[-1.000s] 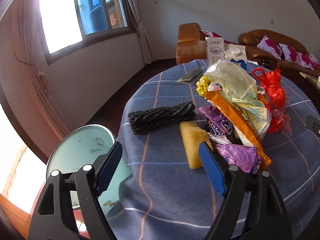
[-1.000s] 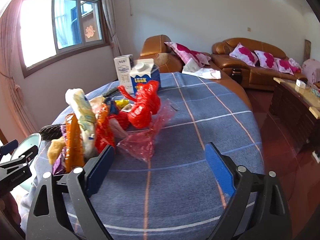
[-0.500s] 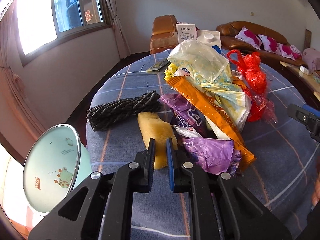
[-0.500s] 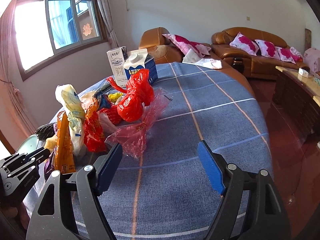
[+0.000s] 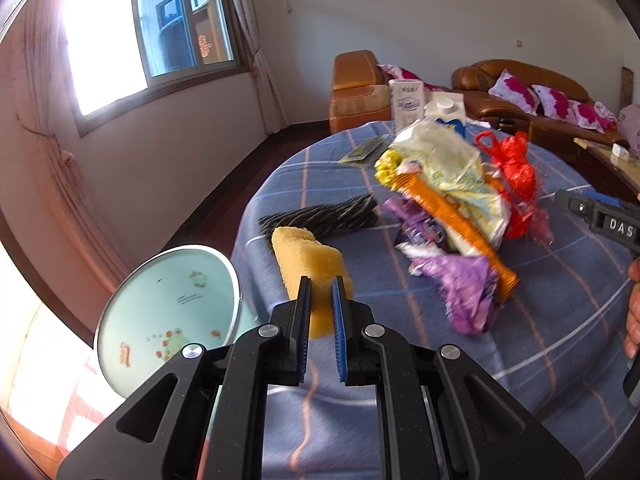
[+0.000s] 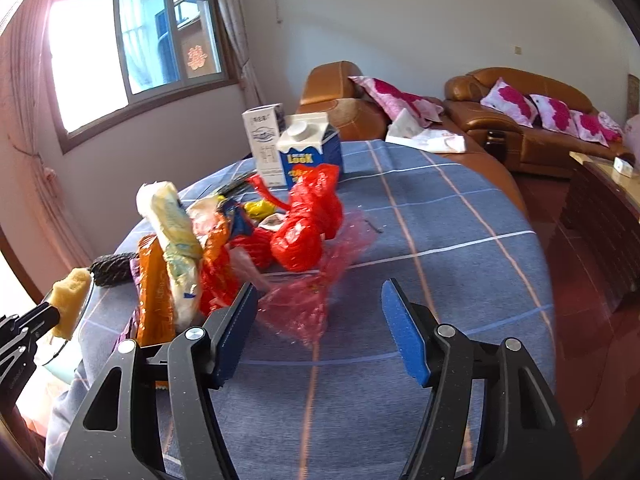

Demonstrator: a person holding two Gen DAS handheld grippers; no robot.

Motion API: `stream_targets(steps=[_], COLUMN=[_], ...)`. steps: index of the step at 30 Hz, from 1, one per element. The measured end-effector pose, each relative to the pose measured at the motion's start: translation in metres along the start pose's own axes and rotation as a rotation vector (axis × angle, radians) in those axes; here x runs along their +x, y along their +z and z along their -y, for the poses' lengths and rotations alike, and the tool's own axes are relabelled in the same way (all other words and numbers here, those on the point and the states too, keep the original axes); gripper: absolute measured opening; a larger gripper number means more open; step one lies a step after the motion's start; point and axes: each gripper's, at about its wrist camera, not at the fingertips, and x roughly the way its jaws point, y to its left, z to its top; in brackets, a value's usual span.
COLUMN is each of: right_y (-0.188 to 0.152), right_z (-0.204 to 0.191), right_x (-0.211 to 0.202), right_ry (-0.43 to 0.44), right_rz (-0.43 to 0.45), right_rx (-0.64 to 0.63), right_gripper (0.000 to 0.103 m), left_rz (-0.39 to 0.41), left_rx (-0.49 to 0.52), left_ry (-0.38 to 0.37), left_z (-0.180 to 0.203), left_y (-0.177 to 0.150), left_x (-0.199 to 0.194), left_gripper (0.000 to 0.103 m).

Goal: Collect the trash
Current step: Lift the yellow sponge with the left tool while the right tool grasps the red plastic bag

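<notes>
"LOOK" shows in yellow on the blue milk carton (image 6: pixel 310 148); "DAS" in white on the right gripper (image 5: pixel 608 222) body (other print too blurred).

A yellow sponge (image 5: pixel 310 258) was pinched at its near end, lifted off the cloth. Crumpled orange, purple and red wrappers (image 5: pixel 460 216) lay heaped at its two o'clock.
</notes>
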Motion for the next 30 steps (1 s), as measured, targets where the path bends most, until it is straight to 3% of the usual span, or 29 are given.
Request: stream_targets(steps=[10, 19, 24, 25, 26, 30], right_y=[0.031, 0.042, 0.041, 0.04, 0.039, 0.04], right_z=[0.004, -0.008, -0.006, -0.005, -0.005, -0.01], right_x=[0.023, 0.047, 0.059, 0.06, 0.06, 0.047], right_ry=[0.014, 0.044, 0.06, 0.066, 0.075, 0.103], right_rz=[0.006, -0.025, -0.084, -0.091, -0.095, -0.066], right_rx=[0.005, -0.002, -0.008, -0.009, -0.015, -0.034], right_gripper=[0.053, 0.049, 0.032, 0.018, 0.012, 0.007], left_rz=[-0.023, -0.039, -0.052, -0.052, -0.05, -0.039], left_rx=[-0.04, -0.044, -0.049, -0.05, -0.051, -0.057], left_ry=[0.095, 0.112, 0.111, 0.111, 0.112, 0.124], left_z=[-0.032, -0.038, -0.041, -0.041, -0.042, -0.049], left_y=[-0.004, -0.006, -0.008, -0.007, -0.006, -0.004], left_x=[0.002, 0.006, 0.009, 0.01, 0.01, 0.004], left_gripper=[0.01, 0.01, 0.01, 0.01, 0.01, 0.01])
